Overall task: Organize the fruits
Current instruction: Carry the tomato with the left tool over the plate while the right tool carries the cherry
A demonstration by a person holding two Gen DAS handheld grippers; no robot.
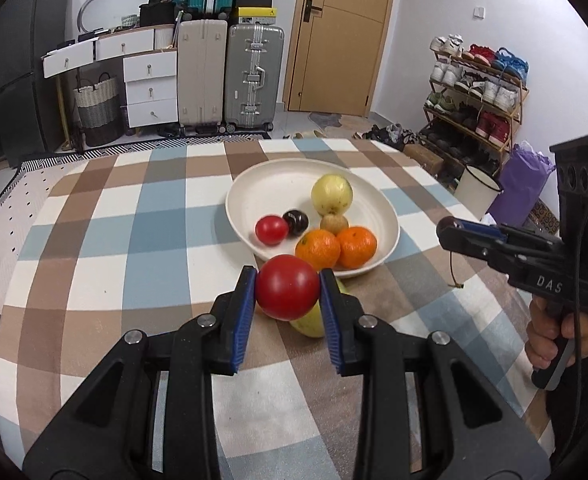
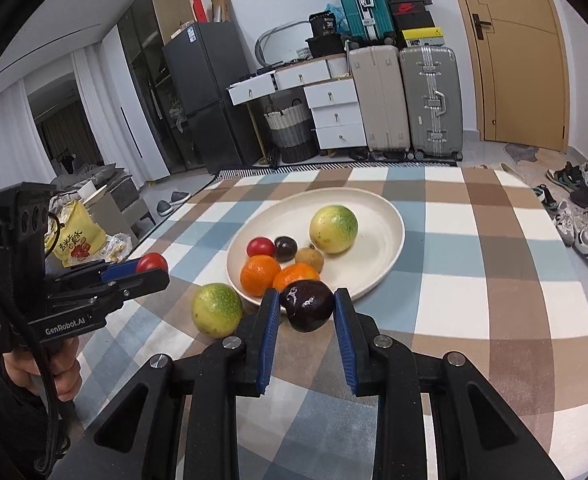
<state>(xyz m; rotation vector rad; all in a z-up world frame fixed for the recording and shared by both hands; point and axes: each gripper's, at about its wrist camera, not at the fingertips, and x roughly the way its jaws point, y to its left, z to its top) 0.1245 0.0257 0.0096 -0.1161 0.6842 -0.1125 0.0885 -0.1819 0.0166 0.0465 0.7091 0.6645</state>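
My left gripper [image 1: 288, 294] is shut on a red tomato [image 1: 287, 287], held above the table just before the white plate [image 1: 250, 184]. My right gripper [image 2: 305, 306] is shut on a dark purple plum [image 2: 307, 305] near the plate's front rim [image 2: 389, 216]. On the plate lie a yellow-green fruit [image 2: 333, 229], a small red tomato [image 2: 260, 247], a dark plum [image 2: 285, 248], a small brown fruit [image 2: 309, 258] and two oranges [image 2: 260, 274]. Another yellow-green fruit [image 2: 216, 310] lies on the table left of the plate, partly hidden under my left gripper [image 1: 311, 322].
The table has a checked cloth [image 1: 134, 240]. Suitcases [image 1: 254, 76], white drawers [image 1: 150, 88] and a door [image 1: 341, 36] stand behind it. A shoe rack [image 1: 477, 92] and a white bucket [image 1: 475, 188] stand at the right.
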